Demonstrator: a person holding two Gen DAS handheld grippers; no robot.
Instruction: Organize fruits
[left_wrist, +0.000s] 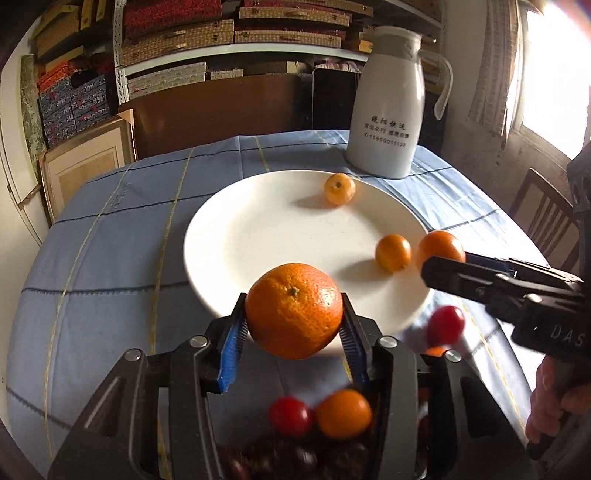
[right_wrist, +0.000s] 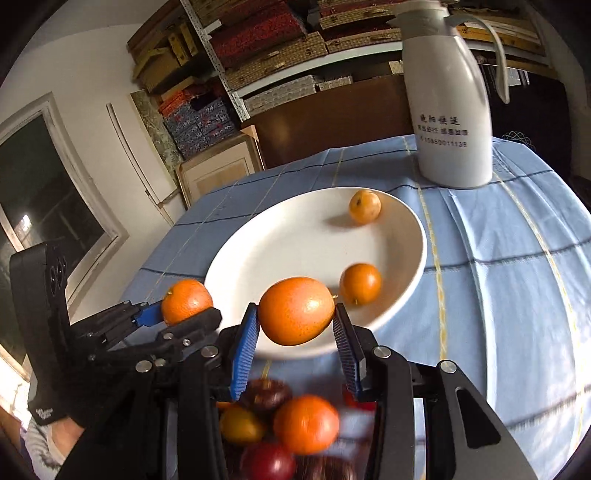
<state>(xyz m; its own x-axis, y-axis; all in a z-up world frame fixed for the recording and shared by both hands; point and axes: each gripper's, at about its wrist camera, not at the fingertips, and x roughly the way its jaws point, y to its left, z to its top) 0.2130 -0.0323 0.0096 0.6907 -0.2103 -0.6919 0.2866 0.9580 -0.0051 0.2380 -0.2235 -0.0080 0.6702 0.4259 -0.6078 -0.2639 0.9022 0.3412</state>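
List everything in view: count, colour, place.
Plate: one, white, centre of the table.
Small orange fruits: two, on the plate, one at the far rim, one at its right side.
Mandarins: two, orange, one in the left hand-held gripper, one in the right hand-held gripper, both at the plate's near edge.
Fruit pile: orange, red and dark fruits, count unclear, blurred, nearest the cameras.
Jug: one, white with printed text, behind the plate.
Tablecloth: one, blue check.
Shelves: stacked boxes, background.
Chair: one, wooden, right.
Left hand-held gripper: black, blue pads, shut on a mandarin.
Right hand-held gripper: likewise.
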